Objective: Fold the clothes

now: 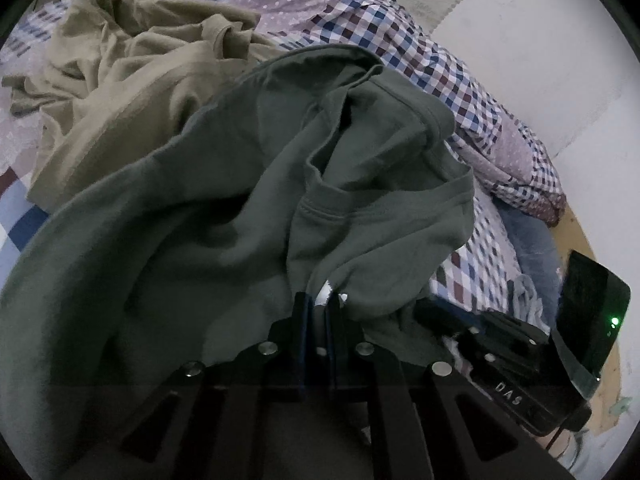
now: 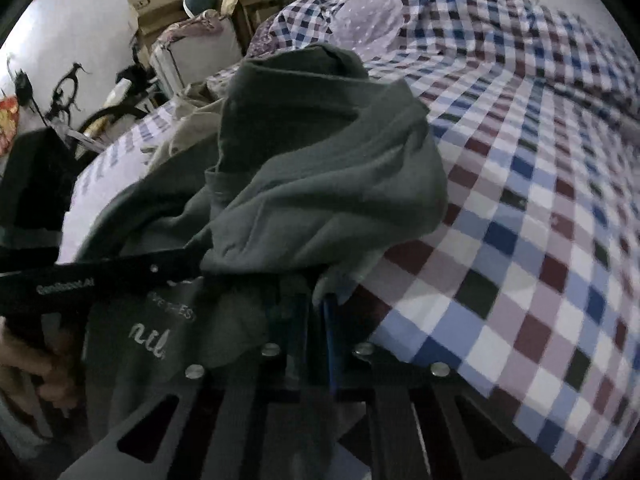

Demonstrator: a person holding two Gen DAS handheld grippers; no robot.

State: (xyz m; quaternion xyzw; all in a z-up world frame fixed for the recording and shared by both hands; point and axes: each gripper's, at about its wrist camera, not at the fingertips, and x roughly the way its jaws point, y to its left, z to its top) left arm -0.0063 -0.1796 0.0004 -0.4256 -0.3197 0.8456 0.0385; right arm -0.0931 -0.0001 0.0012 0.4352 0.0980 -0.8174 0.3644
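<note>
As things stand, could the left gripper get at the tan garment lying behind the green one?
Probably not yet: the left gripper is shut on the green shirt, which is bunched between it and the tan garment.

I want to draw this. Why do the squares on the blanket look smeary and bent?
Right wrist view: the checked blanket is smeared by motion blur toward the right edge, and the fisheye lens curves its squares. Left wrist view: sharper but dim, green shirt shadowed.

A bed covered by a blue, maroon and white checked cotton sheet (image 2: 520,240) is seen under dim light. A plain white wall (image 1: 540,60) is met behind it. Brown cardboard boxes (image 2: 156,12) are stacked against another white wall (image 2: 80,32).
</note>
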